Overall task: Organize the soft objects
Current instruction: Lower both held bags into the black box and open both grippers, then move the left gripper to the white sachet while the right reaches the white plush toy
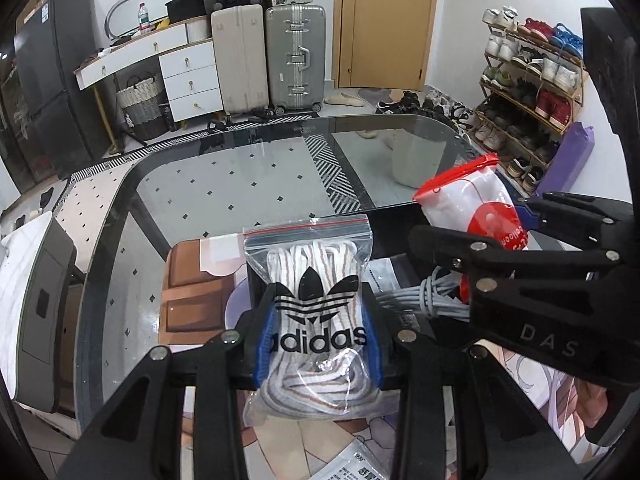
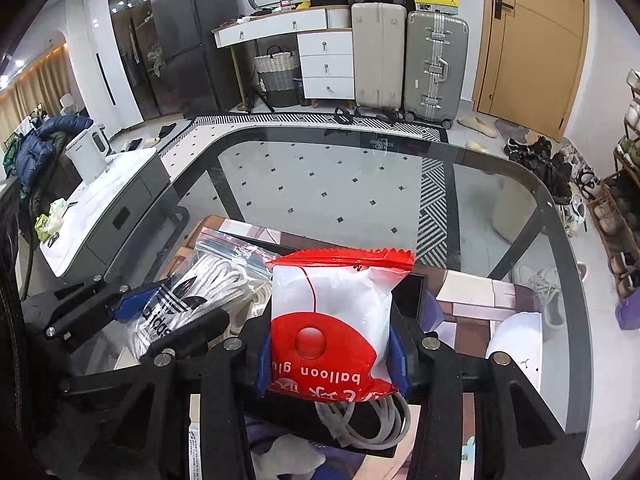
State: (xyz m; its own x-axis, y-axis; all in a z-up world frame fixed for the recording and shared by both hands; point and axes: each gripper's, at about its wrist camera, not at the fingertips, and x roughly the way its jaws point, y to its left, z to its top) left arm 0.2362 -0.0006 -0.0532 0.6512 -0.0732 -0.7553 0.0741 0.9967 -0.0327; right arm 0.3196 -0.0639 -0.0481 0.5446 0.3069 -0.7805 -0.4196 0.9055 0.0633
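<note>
The left gripper (image 1: 320, 344) clamps a clear zip bag of white laces (image 1: 316, 300), hiding its lower part; the right gripper (image 2: 332, 356) grips a red-and-white balloon-glue packet (image 2: 332, 312), covering grey cables (image 2: 368, 420).

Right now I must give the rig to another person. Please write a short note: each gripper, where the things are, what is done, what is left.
Left gripper: shut on the lace bag, held above the glass table.
Right gripper: shut on the glue packet, also lifted, just right of the lace bag.
Below them: a grey cable in a black tray, papers on the mat.
Done: both soft packs picked up.
Left: set both down in their place; which place I cannot tell.
</note>
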